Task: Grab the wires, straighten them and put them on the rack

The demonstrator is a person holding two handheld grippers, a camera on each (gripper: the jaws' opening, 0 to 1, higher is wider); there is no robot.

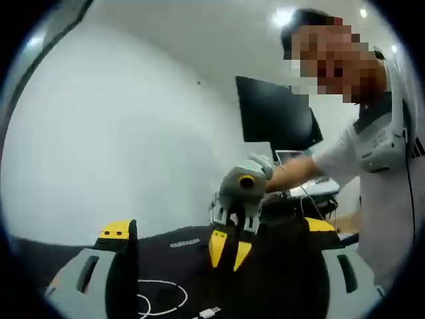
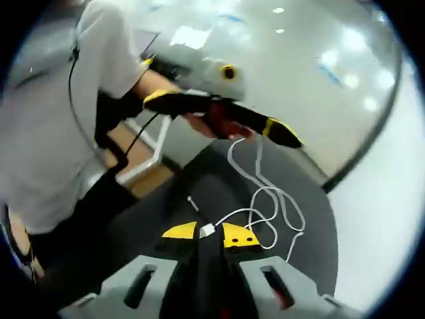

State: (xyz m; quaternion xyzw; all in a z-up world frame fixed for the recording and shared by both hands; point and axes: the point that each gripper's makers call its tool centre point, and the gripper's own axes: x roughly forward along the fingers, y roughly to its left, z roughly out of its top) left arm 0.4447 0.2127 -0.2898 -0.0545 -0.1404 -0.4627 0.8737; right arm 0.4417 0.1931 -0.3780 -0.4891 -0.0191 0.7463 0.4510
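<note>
Left gripper [image 1: 222, 266]: own jaws rise from bottom corners of left gripper view, grey w/ yellow tips, spread wide apart, nothing betw them.
Right gripper [image 2: 211, 236]: in right gripper view own jaws at bottom centre, yellow tips nearly together, pinching the white connector end of the white cable [image 2: 269, 199].
Right gripper, seen from left gripper view [image 1: 231, 249]: centre frame, yellow tips pointing down toward the table, tips close together; gloved hand [image 1: 247, 179] on its grey body.
Left gripper, seen from right gripper view [image 2: 282, 133]: upper centre, black and yellow jaw tip reaching right over the table; cannot tell from here how its jaws stand.
White cable: right gripper view, loose loops on the table, mid-right, one strand running up to the red-black part of the left gripper. Left gripper view: a loop and a plug end at bottom centre [image 1: 163, 299], lying flat.
Table [image 2: 319, 219]: dark top, curved far edge upper right in right gripper view; pale floor beyond the edge.
Open room: table around the loops bare; white wall [image 1: 119, 133] fills left half of left gripper view.
Person: white shirt [image 2: 60, 100], left side of right gripper view; right side of left gripper view.
Monitor [image 1: 275, 116]: dark screen, upper centre-right, behind the arm.
</note>
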